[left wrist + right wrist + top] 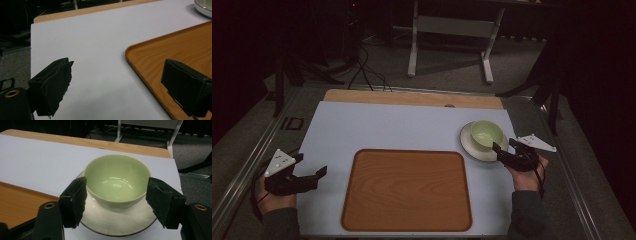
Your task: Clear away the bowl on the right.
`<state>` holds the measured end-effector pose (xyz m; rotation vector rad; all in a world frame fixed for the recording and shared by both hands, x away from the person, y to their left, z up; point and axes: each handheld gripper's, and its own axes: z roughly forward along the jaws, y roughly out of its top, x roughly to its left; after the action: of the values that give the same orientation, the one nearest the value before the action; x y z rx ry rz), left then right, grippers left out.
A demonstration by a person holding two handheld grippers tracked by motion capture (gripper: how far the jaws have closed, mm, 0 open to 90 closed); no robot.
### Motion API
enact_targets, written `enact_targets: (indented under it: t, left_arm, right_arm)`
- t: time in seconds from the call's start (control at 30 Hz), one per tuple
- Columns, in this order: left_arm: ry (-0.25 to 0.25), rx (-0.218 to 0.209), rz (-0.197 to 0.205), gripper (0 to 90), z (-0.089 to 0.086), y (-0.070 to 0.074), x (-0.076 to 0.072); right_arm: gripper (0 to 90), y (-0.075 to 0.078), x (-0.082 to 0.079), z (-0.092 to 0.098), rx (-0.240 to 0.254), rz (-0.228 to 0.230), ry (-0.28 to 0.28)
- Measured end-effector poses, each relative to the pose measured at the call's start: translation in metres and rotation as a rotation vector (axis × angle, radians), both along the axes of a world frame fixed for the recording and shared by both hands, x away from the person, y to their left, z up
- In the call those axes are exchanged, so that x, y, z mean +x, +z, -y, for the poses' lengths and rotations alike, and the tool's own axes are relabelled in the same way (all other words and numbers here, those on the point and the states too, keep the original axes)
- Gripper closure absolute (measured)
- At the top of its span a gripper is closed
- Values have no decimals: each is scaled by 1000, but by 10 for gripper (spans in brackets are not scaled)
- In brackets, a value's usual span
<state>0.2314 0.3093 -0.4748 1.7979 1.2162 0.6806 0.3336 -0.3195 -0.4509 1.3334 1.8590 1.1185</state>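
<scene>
right gripper [116, 203] spread wide around the green bowl [117, 180] on its saucer [120, 222], left gripper [117, 87] wide open over the table's near left

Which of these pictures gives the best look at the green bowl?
The right gripper view: the green bowl sits close and whole on its saucer, between the open tongs. The high view shows it small. The left gripper view catches just a pale sliver at the top right corner.

Both tongs matte black, left tongs [312, 177] and right tongs [507, 150]; grey three-cornered plates on top; brass-ringed screw holes by ragged jaw pads; dark sleeves; black cables trailing.
</scene>
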Motion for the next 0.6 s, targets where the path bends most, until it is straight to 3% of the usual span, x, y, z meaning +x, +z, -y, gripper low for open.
enact_targets:
  t: [0.37,0.5,0.6]
  left_arm:
    - [11,-5,8,97,-1,1,-1]
    - [15,-9,10,99,-1,1,-1]
    - [17,-9,11,99,-1,1,-1]
  right_arm:
    - [334,-2,23,2,-35,-25,-23]
    - [336,-8,32,3,-37,-54,-43]
    - [336,-15,39,0,-66,-72,-64]
